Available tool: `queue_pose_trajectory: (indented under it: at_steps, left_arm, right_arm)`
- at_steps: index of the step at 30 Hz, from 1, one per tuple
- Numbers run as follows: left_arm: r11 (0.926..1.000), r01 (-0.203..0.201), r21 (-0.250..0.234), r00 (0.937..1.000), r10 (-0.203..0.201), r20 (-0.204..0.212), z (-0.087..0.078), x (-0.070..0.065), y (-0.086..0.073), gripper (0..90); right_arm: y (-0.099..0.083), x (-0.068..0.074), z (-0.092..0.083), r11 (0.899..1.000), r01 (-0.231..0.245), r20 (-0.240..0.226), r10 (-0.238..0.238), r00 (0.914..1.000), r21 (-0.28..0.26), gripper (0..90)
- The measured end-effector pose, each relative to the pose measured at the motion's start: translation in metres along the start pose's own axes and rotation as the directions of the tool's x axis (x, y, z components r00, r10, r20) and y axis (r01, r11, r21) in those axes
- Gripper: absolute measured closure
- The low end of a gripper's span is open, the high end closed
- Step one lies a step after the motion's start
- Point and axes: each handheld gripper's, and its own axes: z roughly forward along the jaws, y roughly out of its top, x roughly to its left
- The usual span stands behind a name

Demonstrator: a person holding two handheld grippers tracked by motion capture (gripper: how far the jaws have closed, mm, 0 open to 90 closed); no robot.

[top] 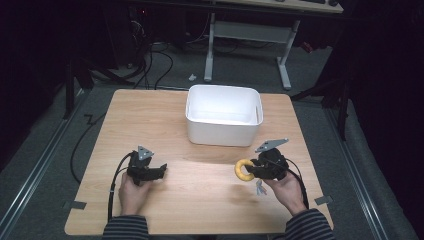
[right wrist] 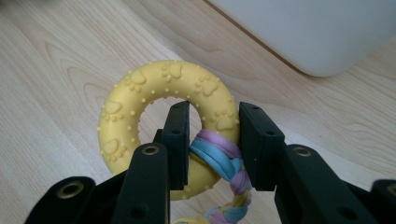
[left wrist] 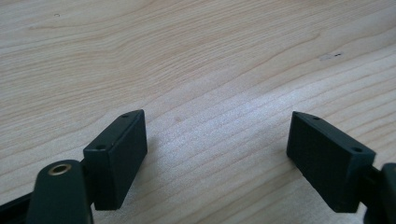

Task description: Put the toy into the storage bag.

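A yellow rubber ring toy with paw prints has a braided pastel rope knotted around it. My right gripper is shut on the ring where the rope wraps it, one jaw through the ring's hole. In the high view the ring is held a little above the wooden table, at the tip of the right gripper, and the rope's tail hangs below. My left gripper rests low over the table at the left. Its jaws stand wide apart, the left gripper holding nothing.
A white plastic bin stands at the table's far middle, just beyond the ring; its rounded wall shows in the right gripper view. Desk legs and cables lie on the floor behind the table.
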Motion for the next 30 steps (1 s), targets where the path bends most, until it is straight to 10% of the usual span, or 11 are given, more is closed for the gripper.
queue_pose_trajectory:
  at_steps: [30]
  left_arm:
    - [1.0,0.0,-0.002,1.0,0.0,-0.001,0.0,0.0,0.0,21.1]
  right_arm:
    - [0.042,-0.047,-0.069,0.989,-0.086,-0.005,0.086,0.9962,-0.123,66.3]
